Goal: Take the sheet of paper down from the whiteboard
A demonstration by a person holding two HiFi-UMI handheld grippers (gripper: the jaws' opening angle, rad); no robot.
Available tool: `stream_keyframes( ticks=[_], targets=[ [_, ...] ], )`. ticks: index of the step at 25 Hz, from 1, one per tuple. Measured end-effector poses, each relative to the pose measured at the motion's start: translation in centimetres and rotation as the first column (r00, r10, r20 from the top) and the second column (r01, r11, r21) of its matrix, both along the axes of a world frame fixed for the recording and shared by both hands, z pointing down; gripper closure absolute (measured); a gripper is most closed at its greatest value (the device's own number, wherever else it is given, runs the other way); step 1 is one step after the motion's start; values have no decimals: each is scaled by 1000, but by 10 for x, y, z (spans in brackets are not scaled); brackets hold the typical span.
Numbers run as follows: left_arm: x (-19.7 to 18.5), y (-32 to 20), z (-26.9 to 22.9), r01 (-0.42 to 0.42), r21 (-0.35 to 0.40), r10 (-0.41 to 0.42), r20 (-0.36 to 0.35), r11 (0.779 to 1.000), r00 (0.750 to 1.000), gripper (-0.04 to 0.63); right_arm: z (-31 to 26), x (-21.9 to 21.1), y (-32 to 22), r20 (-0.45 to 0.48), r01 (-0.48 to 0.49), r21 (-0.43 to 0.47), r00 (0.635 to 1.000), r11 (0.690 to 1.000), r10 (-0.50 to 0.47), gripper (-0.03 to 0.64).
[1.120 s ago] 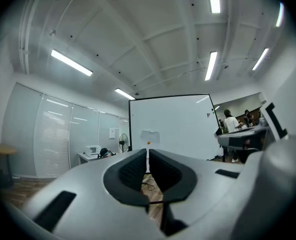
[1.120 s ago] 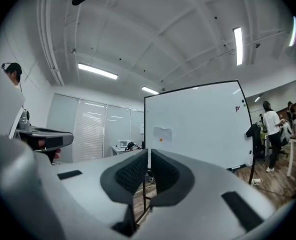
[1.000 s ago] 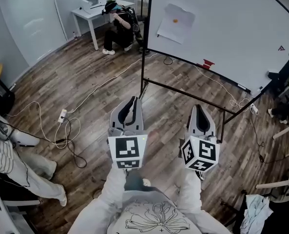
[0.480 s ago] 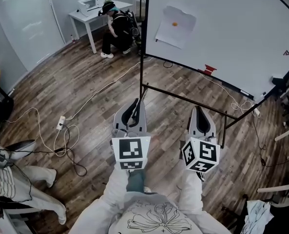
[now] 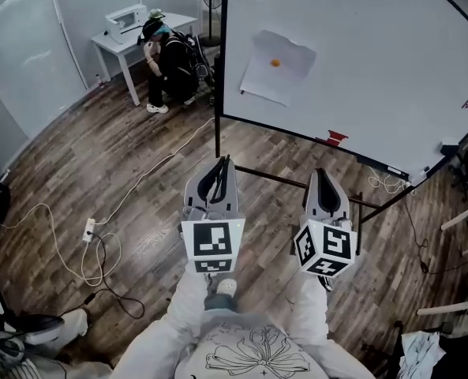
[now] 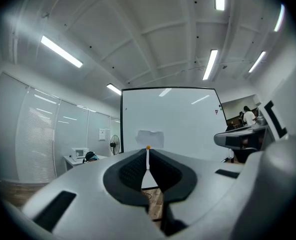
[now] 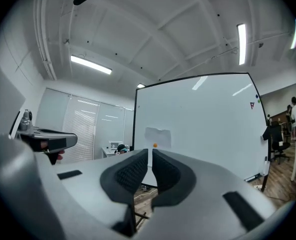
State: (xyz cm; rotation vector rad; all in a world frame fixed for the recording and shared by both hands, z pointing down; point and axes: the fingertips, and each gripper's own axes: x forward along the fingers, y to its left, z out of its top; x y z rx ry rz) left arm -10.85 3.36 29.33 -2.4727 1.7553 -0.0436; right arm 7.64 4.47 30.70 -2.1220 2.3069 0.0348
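Wood-look flooring (image 5: 139, 156) with loose cables (image 5: 91, 243) runs up to a large freestanding whiteboard (image 5: 391, 69) on a black frame. A seated person (image 5: 166, 54) is at a white table (image 5: 131, 34) in the far corner. The sheet of paper (image 5: 277, 68) sits on the left part of the board's face, pinned by a single orange magnet (image 5: 275, 63) near its middle. It is white, close to square and blank as far as can be seen, with a slightly uneven top edge and its lower left corner standing a little off the board. The left gripper (image 5: 223, 162) has its jaws clenched tight with nothing between them. The right gripper (image 5: 322, 172) shows only a hairline slit and is likewise empty. Both point level at the board and are well apart from it. The paper lies ahead of and above both sets of tips. In the head view it falls between the two grippers. The left gripper view puts the magnet directly over the closed tips, and the right gripper view puts it barely to the right of them. Neither hand is clearly nearer. Judgement: the approach is not yet complete, and the jaws must part before the magnet or a paper edge can be taken.
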Motion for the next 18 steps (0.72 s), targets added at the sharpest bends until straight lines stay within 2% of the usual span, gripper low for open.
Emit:
stream_keyframes(
  ticks=[9,18],
  targets=[
    [-10,-80,9,-27,-18,27,-7,999,1000,578,11,-12,-73,-11,-26,-28,1000,999,26,604],
    [8,-140,25,-44,-50,43,-9,998,999,578,26,2,-131,-16,-35,-59,999,998,34,604]
  ],
)
